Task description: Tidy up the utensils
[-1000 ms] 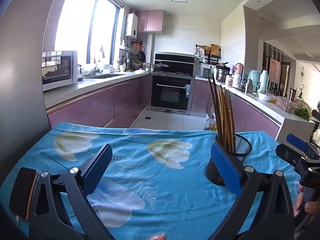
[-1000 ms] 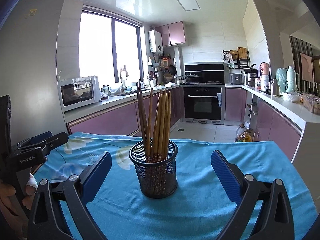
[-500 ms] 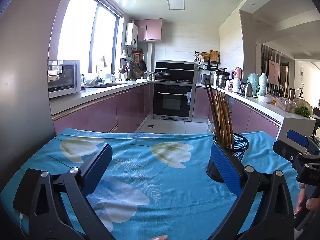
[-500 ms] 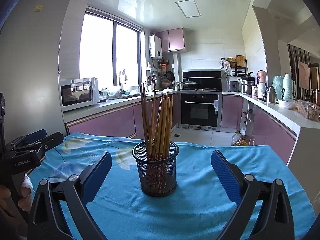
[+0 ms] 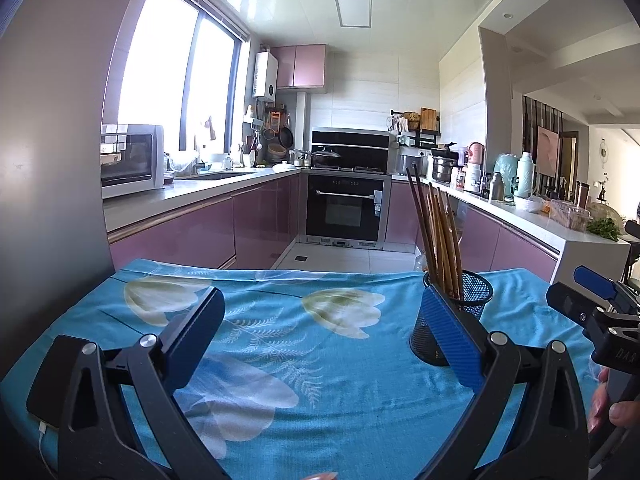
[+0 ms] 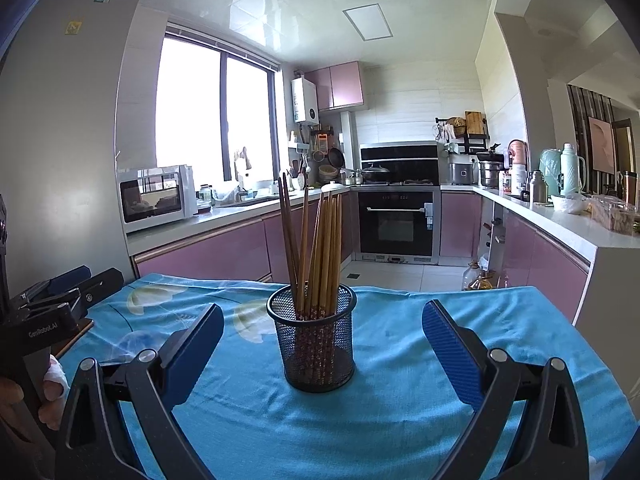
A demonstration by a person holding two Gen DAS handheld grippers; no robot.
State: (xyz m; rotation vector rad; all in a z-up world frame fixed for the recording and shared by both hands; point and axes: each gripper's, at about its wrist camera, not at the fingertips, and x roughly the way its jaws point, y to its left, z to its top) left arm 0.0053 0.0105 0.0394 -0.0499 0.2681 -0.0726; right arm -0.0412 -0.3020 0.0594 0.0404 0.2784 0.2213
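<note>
A black mesh cup (image 6: 312,340) stands upright on the blue flowered tablecloth (image 6: 400,392), holding several brown chopsticks (image 6: 320,248) that lean apart. My right gripper (image 6: 322,340) is open, its blue pads level with the cup and well clear on either side. In the left wrist view the same cup (image 5: 474,300) sits partly behind the right pad, chopsticks (image 5: 436,236) rising above it. My left gripper (image 5: 324,336) is open over bare cloth (image 5: 280,360), nothing between its pads.
The other gripper shows at the right edge (image 5: 592,304) and, in the right wrist view, at the left edge (image 6: 52,300), each held by a hand. A grey fridge (image 6: 60,140) stands left of the table. Pink cabinets, an oven (image 6: 396,220) and a counter (image 6: 568,224) lie beyond.
Both cameras have tilted up a little and drawn back slightly; the cup and chopsticks sit lower in each view. Nothing was gripped or released.
</note>
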